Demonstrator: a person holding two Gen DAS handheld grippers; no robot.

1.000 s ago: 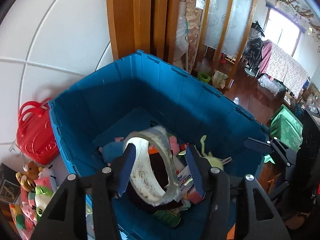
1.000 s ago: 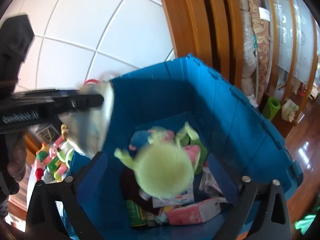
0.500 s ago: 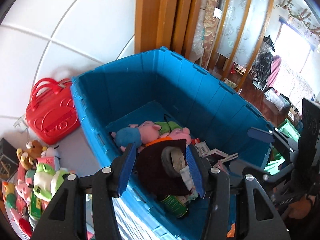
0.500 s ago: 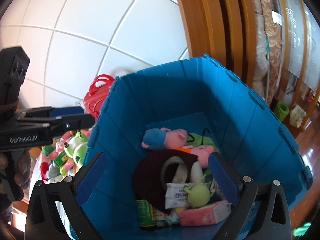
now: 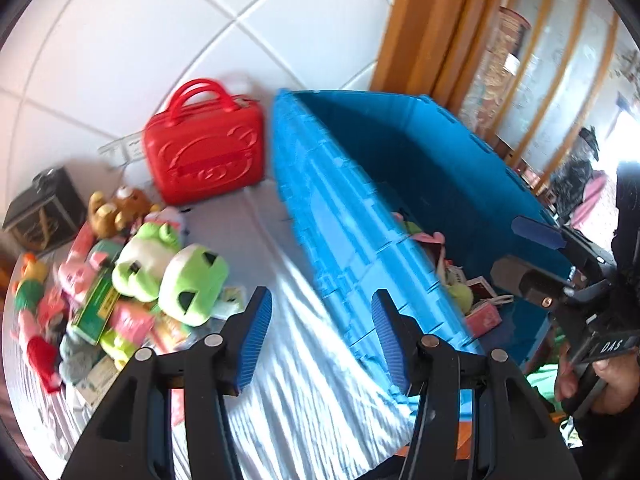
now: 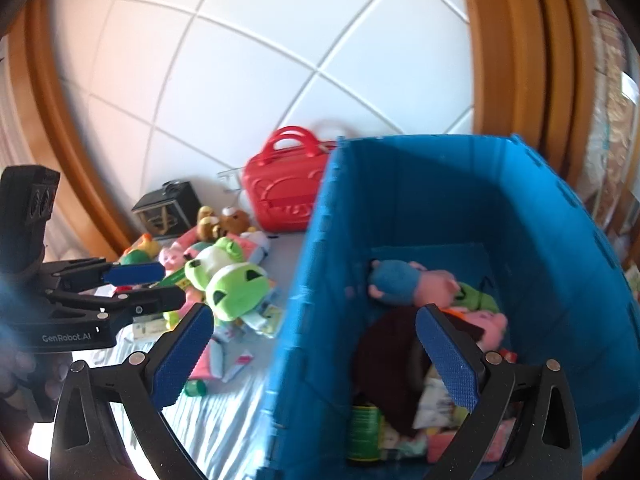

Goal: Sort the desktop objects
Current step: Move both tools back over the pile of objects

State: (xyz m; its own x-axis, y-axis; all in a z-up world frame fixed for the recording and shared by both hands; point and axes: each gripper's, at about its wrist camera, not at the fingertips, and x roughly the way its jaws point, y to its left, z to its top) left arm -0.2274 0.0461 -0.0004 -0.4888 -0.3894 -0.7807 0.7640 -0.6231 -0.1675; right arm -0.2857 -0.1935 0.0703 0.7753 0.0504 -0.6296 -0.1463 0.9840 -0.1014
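Left gripper (image 5: pixel 320 320) spread, nothing held, low centre above striped worktop (image 5: pixel 296 380). Right gripper (image 6: pixel 316 356) spread, nothing held, straddling blue bin (image 6: pixel 304 320) wall. Toy pile (image 5: pixel 132 280) left of frame. Risk: bin wall clipped by right gripper during the reach, given frame blur.

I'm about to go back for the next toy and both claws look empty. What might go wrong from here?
Three risks:
1. The left claw hangs right beside the blue bin's wall; swinging toward the pile could clip it.
2. The green frog plush lies on packets and boxes, so a grab may drag neighbours along.
3. Both views are motion-blurred; aiming while moving fast may miss.
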